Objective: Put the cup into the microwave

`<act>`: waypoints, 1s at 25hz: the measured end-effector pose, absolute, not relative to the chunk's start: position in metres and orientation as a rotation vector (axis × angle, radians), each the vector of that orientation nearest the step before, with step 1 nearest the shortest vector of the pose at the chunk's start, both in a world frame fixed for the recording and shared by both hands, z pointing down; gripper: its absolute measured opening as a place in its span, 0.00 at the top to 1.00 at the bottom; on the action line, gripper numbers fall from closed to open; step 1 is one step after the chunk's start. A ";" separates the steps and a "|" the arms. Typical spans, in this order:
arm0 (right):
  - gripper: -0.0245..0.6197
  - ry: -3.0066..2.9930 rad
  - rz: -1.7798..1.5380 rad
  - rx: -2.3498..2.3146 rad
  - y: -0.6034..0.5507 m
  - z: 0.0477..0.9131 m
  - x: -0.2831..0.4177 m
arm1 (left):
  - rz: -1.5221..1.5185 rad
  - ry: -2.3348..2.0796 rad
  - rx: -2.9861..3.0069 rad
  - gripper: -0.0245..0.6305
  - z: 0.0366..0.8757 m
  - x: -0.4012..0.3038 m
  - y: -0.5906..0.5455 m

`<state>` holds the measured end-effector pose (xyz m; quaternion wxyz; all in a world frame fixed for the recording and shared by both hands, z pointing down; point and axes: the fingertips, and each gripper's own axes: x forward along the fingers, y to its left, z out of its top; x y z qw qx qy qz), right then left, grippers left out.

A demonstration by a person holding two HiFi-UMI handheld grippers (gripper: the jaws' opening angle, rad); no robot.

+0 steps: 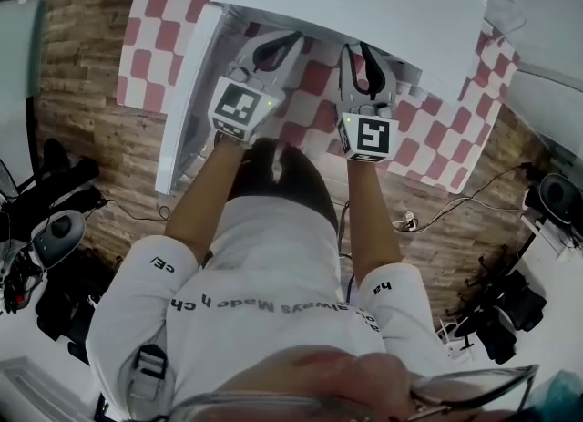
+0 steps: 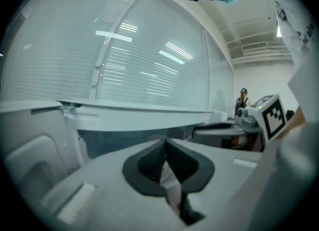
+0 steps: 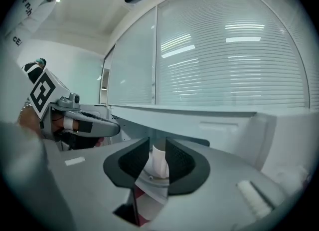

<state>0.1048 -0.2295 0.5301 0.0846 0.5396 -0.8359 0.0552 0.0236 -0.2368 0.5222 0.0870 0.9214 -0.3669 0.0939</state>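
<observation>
Released on right tongs point(image 3: 157, 147), clenched empty on left tongs point(image 2: 165, 145); keep both clear of white cup point(image 3: 159, 164) inside microwave point(image 1: 364, 1).

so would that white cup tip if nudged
Probably: the cup looks taller than wide, so a high nudge could topple it. It looks small and plain white, maybe paper, so likely light and easy to slide.

On the person's white shirt point(image 1: 273, 320) upside-down print is seen — only "Always Made" can be read. On the left sleeve point(image 1: 146, 274) "CE/" is printed — nothing else is legible.
</observation>
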 end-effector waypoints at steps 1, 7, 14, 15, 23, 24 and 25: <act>0.81 -2.496 0.168 1.610 -0.226 0.522 0.106 | 0.278 -1.084 2.752 0.96 0.515 0.025 -0.232; 0.83 -2.518 0.158 1.588 -0.186 0.470 0.108 | 0.244 -1.050 2.765 0.96 0.463 0.027 -0.195; 0.83 -2.595 0.191 1.541 -0.145 0.398 0.096 | 0.163 -1.023 2.822 0.96 0.387 0.029 -0.158; 0.84 -2.609 0.187 1.536 -0.140 0.387 0.095 | 0.147 -1.021 2.828 0.96 0.377 0.029 -0.154; 0.84 -2.638 0.151 1.477 -0.107 0.320 0.094 | 0.040 -0.993 2.861 0.96 0.309 0.025 -0.124; 0.84 -2.641 0.146 1.474 -0.104 0.313 0.094 | 0.036 -0.986 2.863 0.96 0.304 0.025 -0.122; 0.85 -2.643 0.141 1.468 -0.101 0.306 0.094 | 0.032 -0.980 2.865 0.96 0.299 0.024 -0.119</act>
